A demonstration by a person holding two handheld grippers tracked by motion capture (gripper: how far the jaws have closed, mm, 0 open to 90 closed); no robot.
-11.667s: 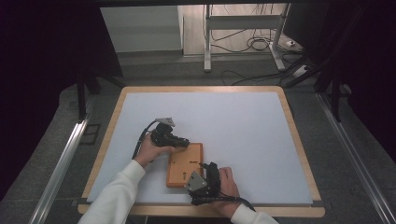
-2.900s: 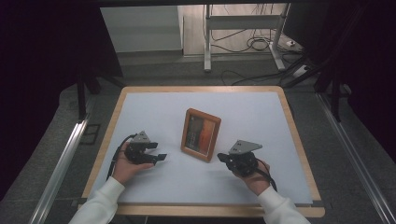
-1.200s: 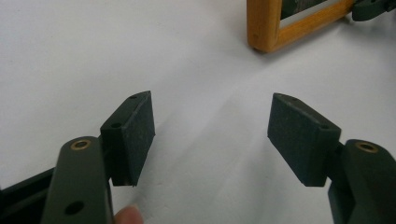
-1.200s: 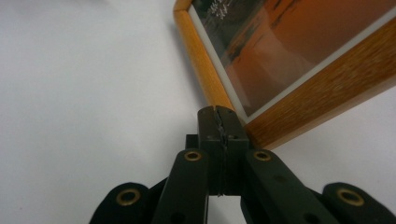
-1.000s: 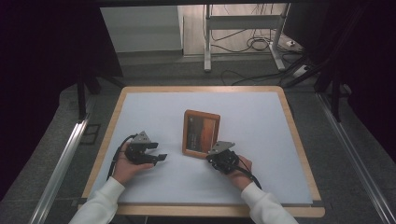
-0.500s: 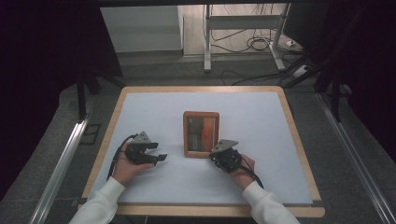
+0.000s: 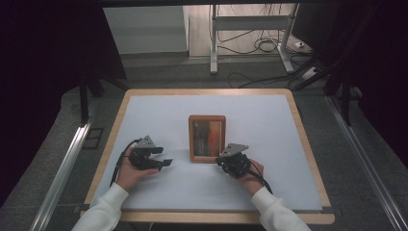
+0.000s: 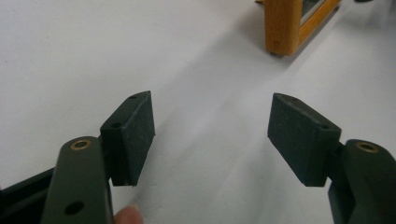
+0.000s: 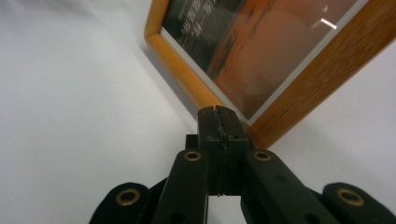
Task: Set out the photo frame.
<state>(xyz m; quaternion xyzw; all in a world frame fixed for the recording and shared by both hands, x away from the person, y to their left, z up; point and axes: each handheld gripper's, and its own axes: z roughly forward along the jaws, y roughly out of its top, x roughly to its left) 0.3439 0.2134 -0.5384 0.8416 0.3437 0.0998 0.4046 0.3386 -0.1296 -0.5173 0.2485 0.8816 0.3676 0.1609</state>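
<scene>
Two hands rest low on the white table [image 7: 159,115]: the right gripper [image 9: 218,116], jaws pressed together, noses the rectangular wooden picture frame's [image 7: 207,138] near corner; the left gripper [image 8: 210,135] gapes, frame ahead-right.

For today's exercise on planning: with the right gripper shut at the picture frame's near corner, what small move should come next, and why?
Probably a gentle nudge by the right gripper, or none. Its jaws are shut, tip at the picture frame's near corner, and the frame already looks square to the table. The left gripper waits open.
</scene>
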